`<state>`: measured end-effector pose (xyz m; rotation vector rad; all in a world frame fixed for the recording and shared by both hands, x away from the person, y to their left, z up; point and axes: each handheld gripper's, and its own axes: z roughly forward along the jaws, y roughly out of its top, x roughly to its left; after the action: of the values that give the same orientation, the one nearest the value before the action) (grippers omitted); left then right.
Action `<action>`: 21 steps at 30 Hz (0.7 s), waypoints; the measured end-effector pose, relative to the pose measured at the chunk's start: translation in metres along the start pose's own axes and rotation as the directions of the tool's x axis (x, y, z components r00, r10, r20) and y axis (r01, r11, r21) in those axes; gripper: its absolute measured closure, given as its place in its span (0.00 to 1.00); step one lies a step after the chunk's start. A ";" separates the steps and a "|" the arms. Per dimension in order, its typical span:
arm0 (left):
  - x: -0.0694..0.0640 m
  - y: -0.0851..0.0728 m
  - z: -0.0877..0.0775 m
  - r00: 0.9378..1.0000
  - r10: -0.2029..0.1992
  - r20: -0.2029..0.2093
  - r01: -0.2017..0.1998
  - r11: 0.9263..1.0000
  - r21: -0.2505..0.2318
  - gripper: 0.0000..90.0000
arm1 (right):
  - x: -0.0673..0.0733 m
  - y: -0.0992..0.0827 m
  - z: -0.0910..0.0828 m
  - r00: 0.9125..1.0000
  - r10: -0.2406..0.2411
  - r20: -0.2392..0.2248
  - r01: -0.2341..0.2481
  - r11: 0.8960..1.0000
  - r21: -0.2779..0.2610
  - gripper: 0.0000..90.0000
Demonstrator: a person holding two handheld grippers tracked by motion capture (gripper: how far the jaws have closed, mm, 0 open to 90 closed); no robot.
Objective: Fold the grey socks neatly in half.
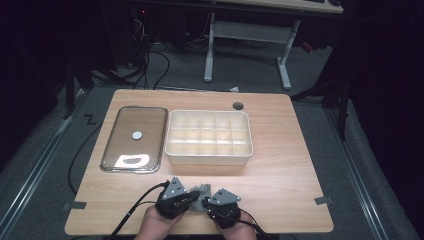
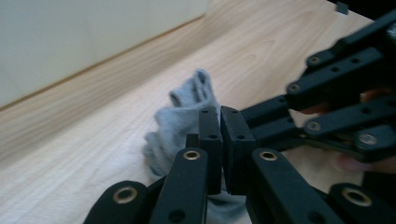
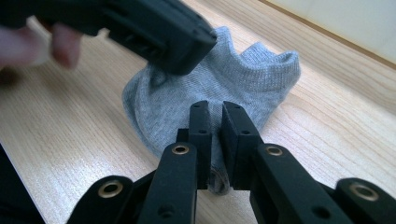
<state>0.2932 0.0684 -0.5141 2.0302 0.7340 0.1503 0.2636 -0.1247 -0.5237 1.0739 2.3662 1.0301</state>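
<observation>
Both grippers meet over a small grey sock (image 3: 233,88) lying on the near edge of the table (image 1: 280,170), in front of the white divided organiser box (image 1: 209,137), with the flat lid (image 1: 134,139) well to the left. The step looks like a two-handed pinch on the sock — to fold or lift it, I judge. To do it well, each pinch should take a full fold of fabric, not a thin edge, and the hands should move together so the knit stays slack and neither hold slips.

The left gripper (image 2: 219,135) has its jaws almost shut, only a narrow slit between them; it is down on the sock, but whether fabric sits in that slit I cannot tell. The right gripper (image 3: 215,140) is likewise nearly closed, and grey fabric shows between its jaws near their base — it appears to pinch the sock's near end.
</observation>
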 end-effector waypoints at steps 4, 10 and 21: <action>0.006 -0.013 0.003 0.999 0.001 -0.048 0.003 0.998 0.070 0.99 | -0.001 -0.001 0.000 1.000 -0.001 -0.001 0.001 1.000 -0.003 0.93; 0.005 -0.018 0.003 0.998 0.017 -0.067 -0.014 0.999 0.052 1.00 | -0.003 0.003 -0.005 0.999 0.037 -0.006 -0.037 0.999 -0.001 0.78; 0.002 -0.021 0.004 0.995 0.045 -0.085 -0.042 0.998 0.040 1.00 | -0.020 -0.006 -0.001 0.962 0.259 -0.090 -0.257 0.966 0.039 0.68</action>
<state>0.2872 0.0745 -0.5332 2.0877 0.7511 0.2517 0.2735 -0.1433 -0.5275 1.4026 2.3633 1.1628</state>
